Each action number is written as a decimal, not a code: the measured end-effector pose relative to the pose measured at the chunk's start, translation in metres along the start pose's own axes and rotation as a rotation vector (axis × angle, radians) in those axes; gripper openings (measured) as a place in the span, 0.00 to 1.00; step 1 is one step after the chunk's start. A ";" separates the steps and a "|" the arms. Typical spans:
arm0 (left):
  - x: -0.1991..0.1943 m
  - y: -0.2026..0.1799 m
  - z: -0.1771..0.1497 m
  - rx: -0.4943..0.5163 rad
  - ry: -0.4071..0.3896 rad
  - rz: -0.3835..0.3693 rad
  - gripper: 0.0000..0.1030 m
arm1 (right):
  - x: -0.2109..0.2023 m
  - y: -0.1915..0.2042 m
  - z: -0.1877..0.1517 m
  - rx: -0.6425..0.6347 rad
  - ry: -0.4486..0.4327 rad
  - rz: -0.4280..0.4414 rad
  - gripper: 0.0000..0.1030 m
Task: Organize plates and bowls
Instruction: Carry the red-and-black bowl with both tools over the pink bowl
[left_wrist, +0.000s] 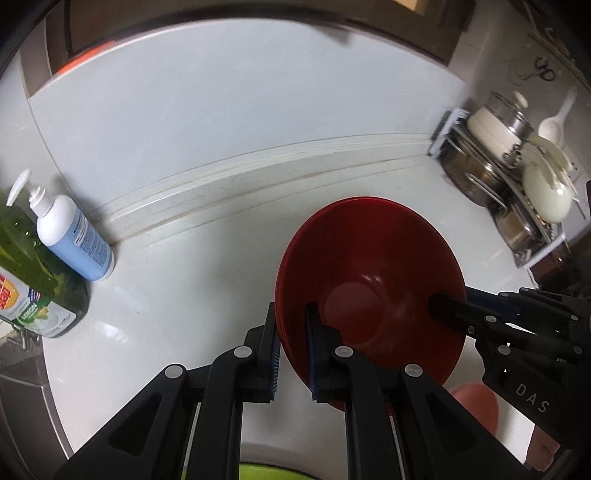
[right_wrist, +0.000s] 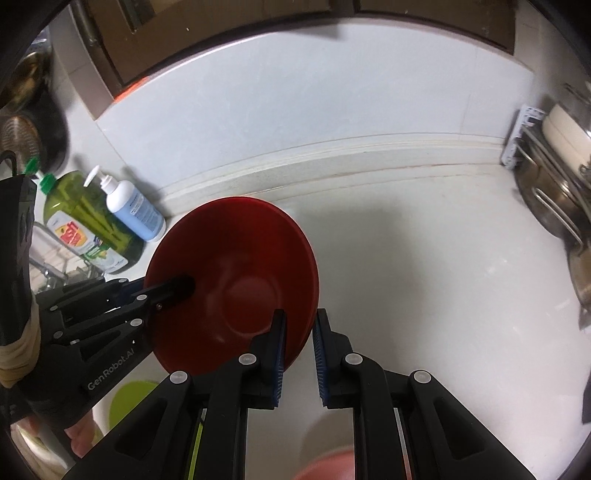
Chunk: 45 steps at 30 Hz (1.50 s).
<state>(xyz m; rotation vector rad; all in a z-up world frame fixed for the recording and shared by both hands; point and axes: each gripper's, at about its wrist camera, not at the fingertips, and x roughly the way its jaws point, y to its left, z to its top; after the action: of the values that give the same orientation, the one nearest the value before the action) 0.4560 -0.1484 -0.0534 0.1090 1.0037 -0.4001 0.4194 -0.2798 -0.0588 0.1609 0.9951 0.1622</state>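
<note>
A red bowl (left_wrist: 373, 273), with what looks like more red rims nested under it, is held tilted above the white counter (left_wrist: 192, 295). My left gripper (left_wrist: 291, 332) is shut on its left rim, one finger inside and one outside. My right gripper (left_wrist: 443, 306) comes in from the right and clamps the opposite rim. In the right wrist view the same red bowl (right_wrist: 236, 266) sits between my right gripper (right_wrist: 299, 339), shut on its near right rim, and my left gripper (right_wrist: 177, 288) on its left rim.
A white-and-blue pump bottle (left_wrist: 74, 240) and a green dish-soap bottle (left_wrist: 33, 280) stand at the left by the sink. A rack of steel pots and white ladles (left_wrist: 517, 177) fills the right corner. Below lie a green dish (right_wrist: 129, 402) and a pink dish (left_wrist: 476, 406).
</note>
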 end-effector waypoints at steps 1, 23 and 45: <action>-0.004 -0.004 -0.003 0.005 -0.004 -0.001 0.13 | -0.005 0.000 -0.003 0.002 -0.006 0.000 0.15; -0.055 -0.101 -0.074 0.109 -0.020 -0.085 0.15 | -0.085 -0.045 -0.097 0.049 -0.041 -0.049 0.15; -0.017 -0.141 -0.127 0.098 0.162 -0.130 0.16 | -0.065 -0.087 -0.153 0.044 0.093 -0.057 0.15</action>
<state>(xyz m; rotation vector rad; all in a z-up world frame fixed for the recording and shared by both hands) 0.2939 -0.2393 -0.0943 0.1665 1.1543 -0.5662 0.2610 -0.3692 -0.1056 0.1659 1.0952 0.0960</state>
